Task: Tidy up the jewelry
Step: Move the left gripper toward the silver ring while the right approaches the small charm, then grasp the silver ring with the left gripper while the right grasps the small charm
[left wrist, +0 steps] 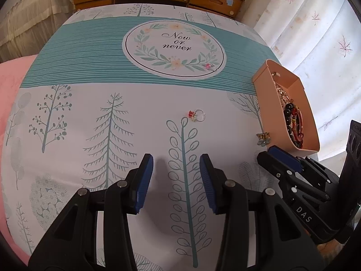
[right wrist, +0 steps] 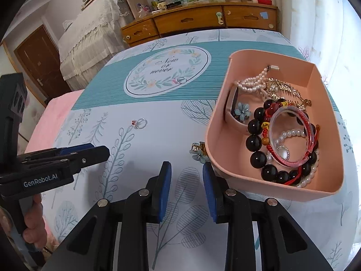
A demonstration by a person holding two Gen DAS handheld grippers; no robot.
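Right gripper (right wrist: pixel 185 189), spread and empty, nears the blue flower hair clip (right wrist: pixel 198 150) touching the pink plastic tray (right wrist: pixel 259 193) (pinch the clip's body, not the tray wall).

We see a peach tray (right wrist: pixel 325 189) lying at three o'clock on the cloth, heaped with a black bead bracelet (right wrist: pixel 256 142), pearl strands (right wrist: pixel 250 83) and a red bangle (right wrist: pixel 293 135). At its nine o'clock wall a blue flower clip (right wrist: pixel 197 151) touches. At eleven o'clock lie a red-stoned ring (right wrist: pixel 140 123) and, farther, a pink-stoned ring (right wrist: pixel 179 80).
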